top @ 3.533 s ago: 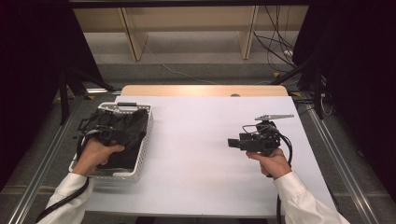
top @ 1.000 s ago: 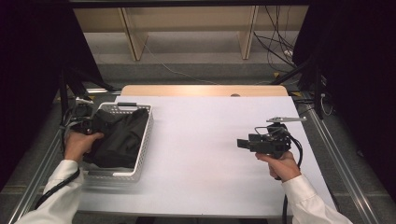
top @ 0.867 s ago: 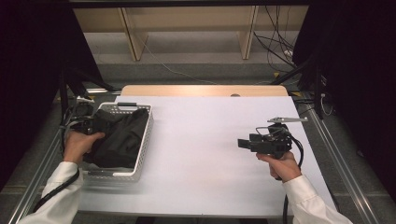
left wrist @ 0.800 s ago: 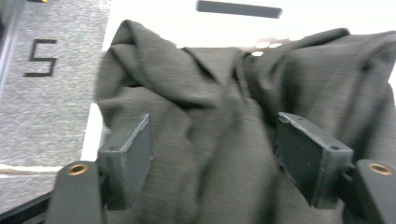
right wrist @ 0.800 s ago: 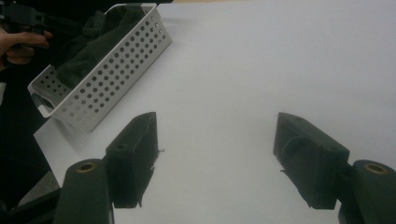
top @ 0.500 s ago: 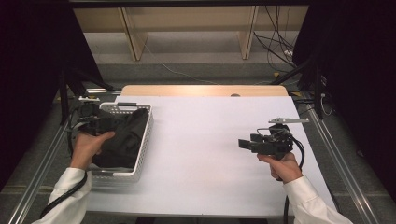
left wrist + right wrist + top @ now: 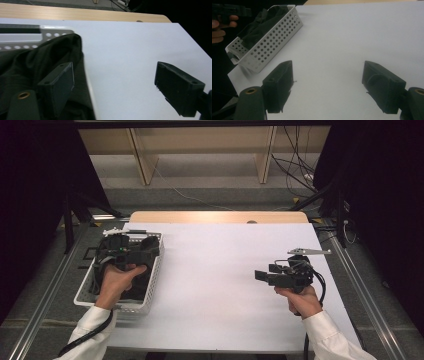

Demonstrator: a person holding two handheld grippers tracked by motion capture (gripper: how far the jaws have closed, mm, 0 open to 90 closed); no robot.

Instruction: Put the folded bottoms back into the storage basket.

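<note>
With the dark cloth (image 7: 131, 270) bundled in the white perforated basket (image 7: 153, 275) at the frame's left, my left gripper (image 7: 131, 254) hangs wide-jawed over it, empty, right gripper (image 7: 267, 276) likewise spread at mid-right, so stowing looks done.

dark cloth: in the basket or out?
In. The dark cloth lies bunched inside the white perforated basket, one fold rising above its rim.

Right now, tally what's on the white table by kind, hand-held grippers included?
White perforated plastic basket: 1
Dark crumpled cloth in the basket: 1
Black hand-held grippers, left hand-held gripper over the basket, right hand-held gripper over the white table, both with jaws open and nothing between them: 2
Total: 4
</note>
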